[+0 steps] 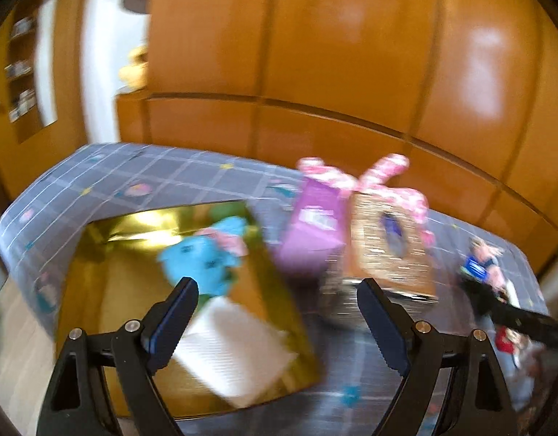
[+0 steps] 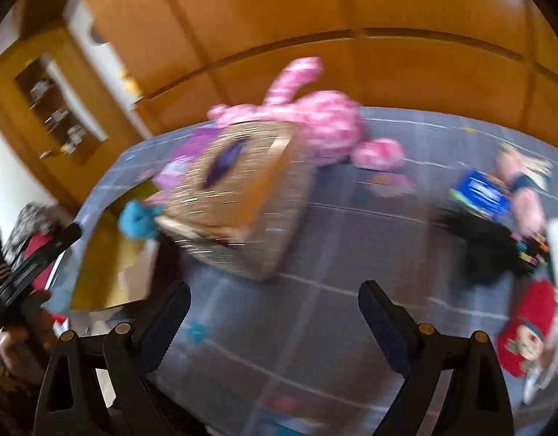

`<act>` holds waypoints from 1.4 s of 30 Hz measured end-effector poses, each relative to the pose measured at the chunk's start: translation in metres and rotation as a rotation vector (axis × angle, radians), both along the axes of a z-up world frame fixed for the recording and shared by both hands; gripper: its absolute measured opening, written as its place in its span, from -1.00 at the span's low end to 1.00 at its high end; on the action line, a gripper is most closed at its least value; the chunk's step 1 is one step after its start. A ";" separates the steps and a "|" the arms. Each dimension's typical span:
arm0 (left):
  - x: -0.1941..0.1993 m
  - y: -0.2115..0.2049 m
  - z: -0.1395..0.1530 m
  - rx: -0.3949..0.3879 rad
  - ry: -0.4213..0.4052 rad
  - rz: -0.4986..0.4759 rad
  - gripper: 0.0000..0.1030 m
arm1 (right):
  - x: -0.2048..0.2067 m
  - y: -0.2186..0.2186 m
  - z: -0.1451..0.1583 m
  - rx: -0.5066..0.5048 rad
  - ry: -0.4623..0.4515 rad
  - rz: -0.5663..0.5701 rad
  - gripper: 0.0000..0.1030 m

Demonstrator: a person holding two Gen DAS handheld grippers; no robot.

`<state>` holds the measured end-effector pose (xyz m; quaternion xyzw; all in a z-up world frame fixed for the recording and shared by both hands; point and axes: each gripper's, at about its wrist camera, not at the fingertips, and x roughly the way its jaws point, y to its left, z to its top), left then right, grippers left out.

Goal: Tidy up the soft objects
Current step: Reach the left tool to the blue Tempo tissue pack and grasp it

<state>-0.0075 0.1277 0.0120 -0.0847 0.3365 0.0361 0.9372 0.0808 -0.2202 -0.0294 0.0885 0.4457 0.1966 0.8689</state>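
left wrist view, blurred: the left gripper (image 1: 277, 292) points down over the bed (image 1: 108, 170), its jaws spread wide with nothing between them. just beyond its left finger sits a shiny gold box (image 1: 108, 283), open at the top. inside it, nearest the camera, lies a white folded cloth (image 1: 235, 345), and behind that a blue plush toy (image 1: 202, 261) with a bit of pink on it, leaning at the box's far right side. to the right of the gold box stands a woven basket (image 1: 388, 250), tilted, with a purple box (image 1: 313, 232) touching its left side. behind both lies a pink and white plush rabbit (image 1: 351, 178), ears up. far right on the bed sits a small heap: a doll with a blue packet (image 1: 478, 265) and something black beside it.

right wrist view, also blurred: the right gripper (image 2: 273, 307) hangs over bare bedspread, jaws wide apart and holding nothing. at its right edge lies a red plush toy (image 2: 526, 338), and past it a black soft item (image 2: 489, 250) touching the blue packet and doll. ahead and left the woven basket leans over, what is inside it too smeared to tell. the pink rabbit lies flat just behind the basket. at the left edge a hand (image 2: 13, 345) grips the other tool's black body above the gold box. wooden wardrobe doors (image 2: 279, 7) stand behind the bed.
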 end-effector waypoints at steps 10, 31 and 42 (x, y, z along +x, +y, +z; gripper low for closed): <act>0.047 -0.139 0.013 0.086 -0.006 -0.363 0.74 | 0.014 -0.147 0.007 -0.026 0.002 -0.454 0.85; 0.196 -0.354 -0.083 0.209 0.244 -0.682 0.76 | 0.023 -0.267 -0.031 0.250 0.007 -0.756 0.84; 0.237 -0.398 -0.119 0.218 0.313 -0.712 0.62 | 0.027 -0.265 -0.041 0.295 0.039 -0.730 0.84</act>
